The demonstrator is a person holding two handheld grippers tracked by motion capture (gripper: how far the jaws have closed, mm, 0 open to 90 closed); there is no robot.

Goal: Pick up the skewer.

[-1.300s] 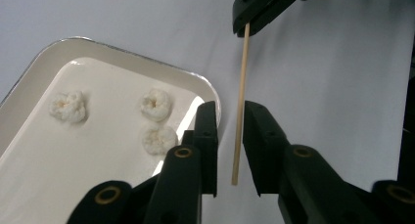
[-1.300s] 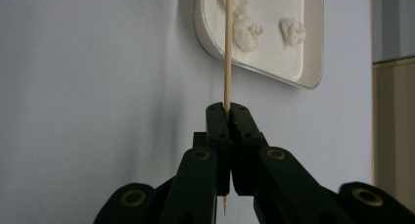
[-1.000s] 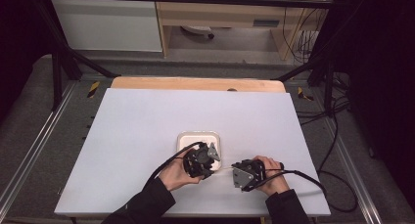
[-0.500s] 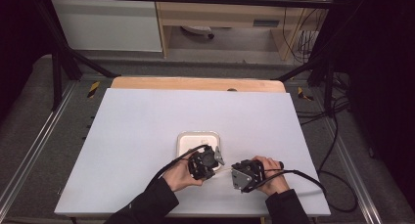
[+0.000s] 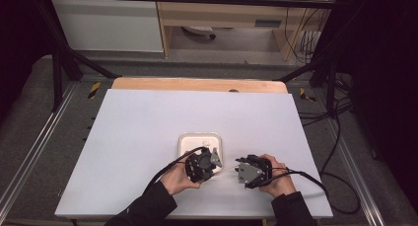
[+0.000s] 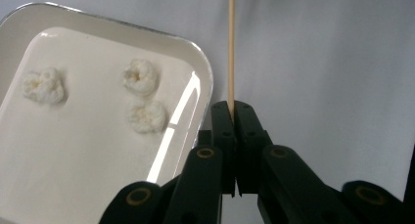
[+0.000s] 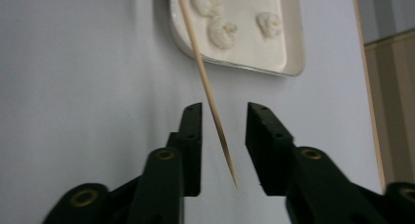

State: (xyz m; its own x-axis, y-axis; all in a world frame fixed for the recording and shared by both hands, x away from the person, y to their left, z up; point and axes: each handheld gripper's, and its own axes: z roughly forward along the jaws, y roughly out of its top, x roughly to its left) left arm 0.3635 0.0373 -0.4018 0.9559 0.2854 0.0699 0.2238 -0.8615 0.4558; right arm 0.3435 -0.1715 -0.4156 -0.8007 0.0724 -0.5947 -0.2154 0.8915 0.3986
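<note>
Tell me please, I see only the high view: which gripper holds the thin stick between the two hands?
Observer: The left gripper. In its own view the jaws are shut on the wooden skewer.
Operator: And the right one, does it also grip?
Observer: No. The right gripper has just been opening; the skewer passes between its jaws and they stand apart from it.
Operator: What lies in the white tray?
Observer: The tray holds three small white puffy pieces, close to its one end.
Operator: Is anything already on the skewer?
Observer: The stretch visible in both gripper views is bare, and its pointed tip is on the right gripper's side.
</note>
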